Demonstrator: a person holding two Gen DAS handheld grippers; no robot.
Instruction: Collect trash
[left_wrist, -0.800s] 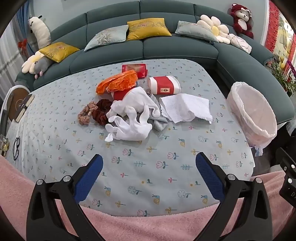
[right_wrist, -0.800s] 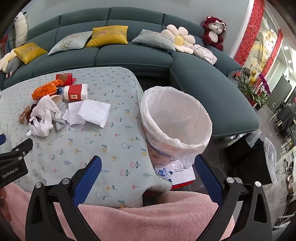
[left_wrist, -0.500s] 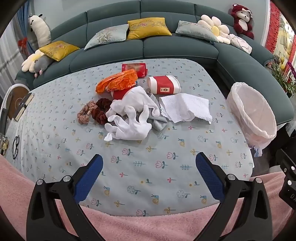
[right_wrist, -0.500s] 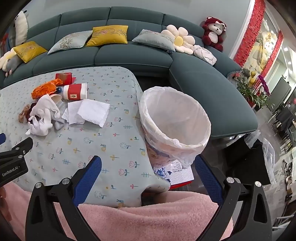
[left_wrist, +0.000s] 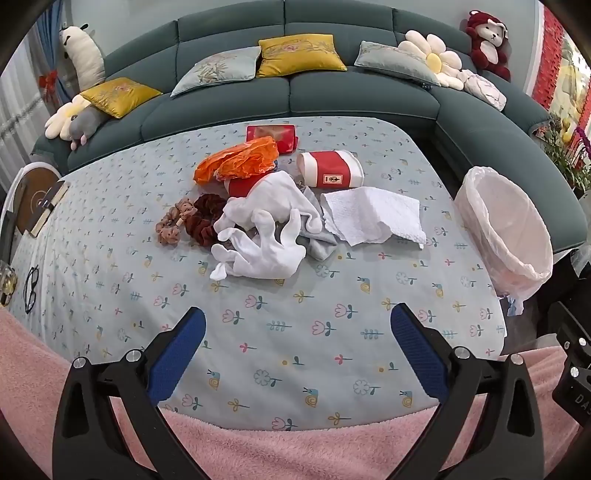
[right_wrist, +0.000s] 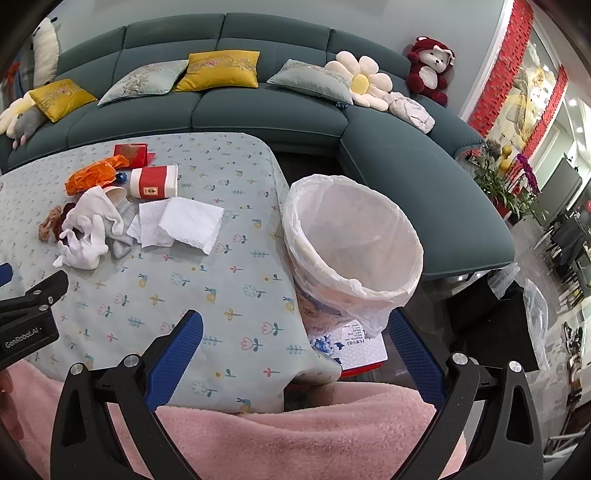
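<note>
- The trash lies in a loose heap toward the far middle of the table (left_wrist: 295, 350): a white paper towel (left_wrist: 373, 216), a tipped red-and-white paper cup (left_wrist: 330, 173), crumpled orange wrapping (left_wrist: 240, 162), and a flat red packet (left_wrist: 271, 134) nearest the far edge.
- White gloves (left_wrist: 266, 229) and brown scrunchies (left_wrist: 192, 223) sit tangled on the heap's left side.
- A lined trash bin (right_wrist: 351, 251) stands just beside the table's right edge.
- The left gripper (left_wrist: 293, 334) hangs over the near edge, jaws spread wide, holding nothing.
- The right gripper (right_wrist: 295, 339) is likewise spread and empty, by the near right corner.
- A teal sofa (left_wrist: 332, 92) curves behind.
</note>
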